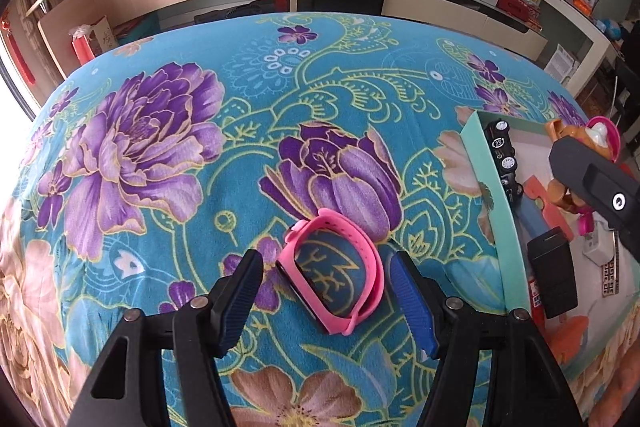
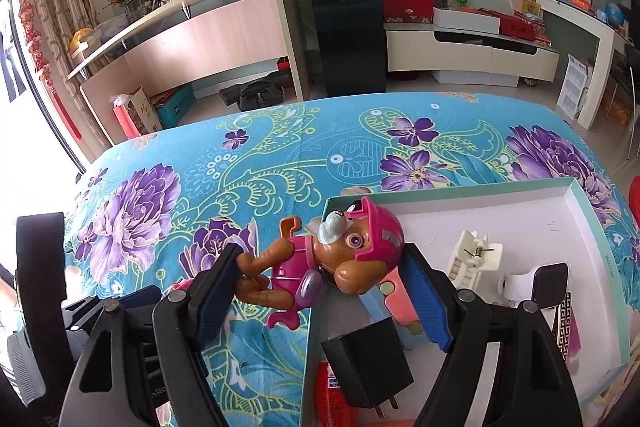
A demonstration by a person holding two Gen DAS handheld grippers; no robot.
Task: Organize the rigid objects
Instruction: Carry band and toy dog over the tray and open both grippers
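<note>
Pink silicone wristband (image 1: 334,277): I see it lying on its edge on the flowered turquoise cloth (image 1: 180,155), just left of the mint-rimmed shallow cardboard box (image 1: 490,187), outside it.
Left gripper (image 1: 326,301): my blue-padded fingers (image 1: 240,301) stand apart on either side of the wristband; neither pad presses on it.
Brown toy pup in a pink helmet and vest (image 2: 320,259): I hold it sideways over the box's left wall, its head above the box floor and its legs over the cloth.
Right gripper (image 2: 322,297): jaws wide and clamped on the pup, the left pad against its hind legs; the right pad's contact at the head I cannot tell for sure.
Box contents: a black plug adapter (image 2: 366,359), a white clip (image 2: 472,259), a pink and blue toy piece (image 2: 394,301), and a black toy car (image 1: 500,155) along the left wall.
</note>
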